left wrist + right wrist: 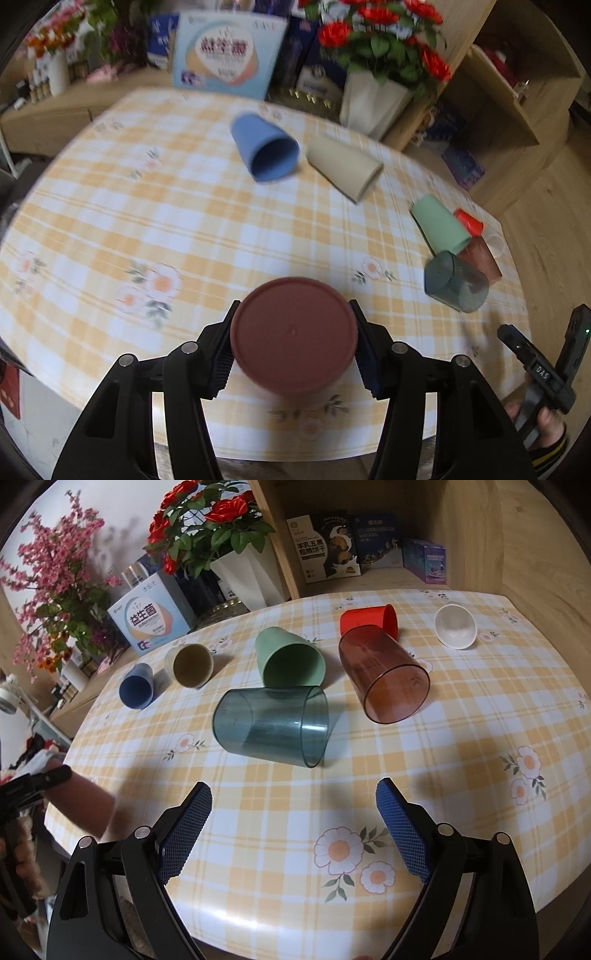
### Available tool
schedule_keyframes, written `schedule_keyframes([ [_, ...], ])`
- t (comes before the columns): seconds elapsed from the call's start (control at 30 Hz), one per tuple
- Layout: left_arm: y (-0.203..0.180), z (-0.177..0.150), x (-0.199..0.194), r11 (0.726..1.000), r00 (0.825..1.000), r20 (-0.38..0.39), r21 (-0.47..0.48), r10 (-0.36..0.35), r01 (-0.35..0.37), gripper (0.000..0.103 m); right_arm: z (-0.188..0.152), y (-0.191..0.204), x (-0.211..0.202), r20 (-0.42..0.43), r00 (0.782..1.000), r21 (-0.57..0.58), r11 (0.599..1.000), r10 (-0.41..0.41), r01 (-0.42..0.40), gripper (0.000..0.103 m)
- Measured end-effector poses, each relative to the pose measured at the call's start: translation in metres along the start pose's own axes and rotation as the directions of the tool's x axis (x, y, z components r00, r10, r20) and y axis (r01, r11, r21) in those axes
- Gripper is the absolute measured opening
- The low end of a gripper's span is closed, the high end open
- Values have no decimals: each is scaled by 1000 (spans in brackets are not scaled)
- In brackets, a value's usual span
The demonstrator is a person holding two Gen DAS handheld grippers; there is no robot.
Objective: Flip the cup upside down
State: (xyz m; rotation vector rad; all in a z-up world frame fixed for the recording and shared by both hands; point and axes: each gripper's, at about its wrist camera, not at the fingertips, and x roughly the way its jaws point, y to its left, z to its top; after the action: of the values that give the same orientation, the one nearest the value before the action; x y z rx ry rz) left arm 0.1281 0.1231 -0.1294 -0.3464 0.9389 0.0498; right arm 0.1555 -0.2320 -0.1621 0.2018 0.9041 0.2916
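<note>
One cup in hand, base up; seven on their sides.
Your left gripper [293,339] pinches the maroon cup [293,334] at 6 o'clock over the table [110,221], apparently inverted, not yet released. Your right gripper [293,827] is spread, holding nothing. The teal tumbler [271,725] lies at its 12 o'clock, unturned like the rest.

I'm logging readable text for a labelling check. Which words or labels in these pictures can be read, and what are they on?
"益生菌": light blue box behind the table, beside the red flowers.
"羊乳五黑粗粮饼干": dark box on the wooden shelf.
"DAS": black handle of the right tongs, seen from the left wrist camera.
Too small or blurred: the dark blue box and purple box on the shelf.
The cups bear no readable text.
</note>
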Motion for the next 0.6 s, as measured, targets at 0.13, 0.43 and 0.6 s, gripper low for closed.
schedule_keyframes([
  [0.13,14,7,-9,998,996,54,-5,69,-69,54,-2,4,-2,-2,1000,-11,1000,-1,1,87],
  [0.43,27,33,12,987,982,97,-9,162,-162,54,-3,-3,-6,-2,1000,7,1000,-21,21,87],
  [0.6,15,33,27,979,976,109,49,190,-196,54,-3,-6,-3,-9,1000,12,999,-30,30,87],
])
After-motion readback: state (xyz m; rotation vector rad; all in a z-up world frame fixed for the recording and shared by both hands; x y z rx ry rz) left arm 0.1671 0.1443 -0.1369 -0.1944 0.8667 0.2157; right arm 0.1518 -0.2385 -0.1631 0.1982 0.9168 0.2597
